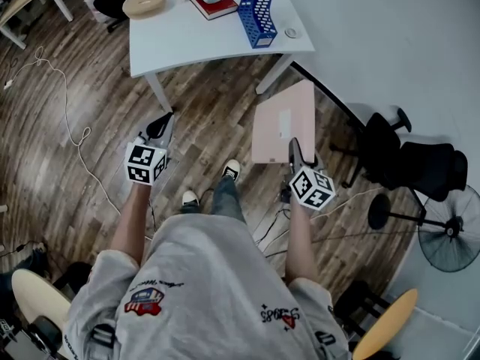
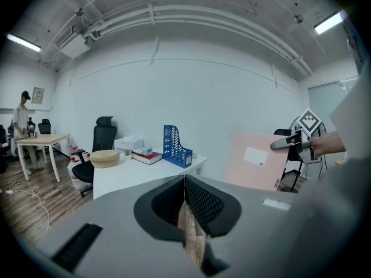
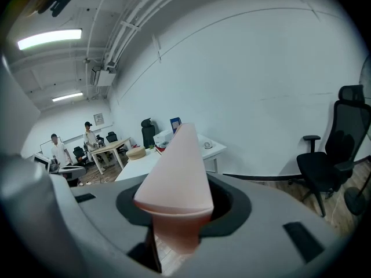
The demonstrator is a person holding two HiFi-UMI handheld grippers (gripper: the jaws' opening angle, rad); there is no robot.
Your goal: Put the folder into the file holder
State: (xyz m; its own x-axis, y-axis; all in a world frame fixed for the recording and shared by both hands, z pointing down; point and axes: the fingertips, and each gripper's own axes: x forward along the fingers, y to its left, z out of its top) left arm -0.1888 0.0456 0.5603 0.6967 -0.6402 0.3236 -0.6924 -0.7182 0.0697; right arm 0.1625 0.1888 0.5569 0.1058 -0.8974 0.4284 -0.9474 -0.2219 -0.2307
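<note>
- Wood floor; white counter [image 1: 187, 36] well ahead of left tongs [image 1: 165, 118] (closed, empty).
- Blue file holder [image 1: 257, 10], red book [image 1: 212, 2] on it.
- Pink folder [image 1: 283, 118] clamped in right tongs [image 1: 293, 145].

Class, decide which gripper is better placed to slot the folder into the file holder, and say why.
Right. The right gripper grips the pink folder, facing the blue file holder on the table; the left gripper is shut, empty.
</note>
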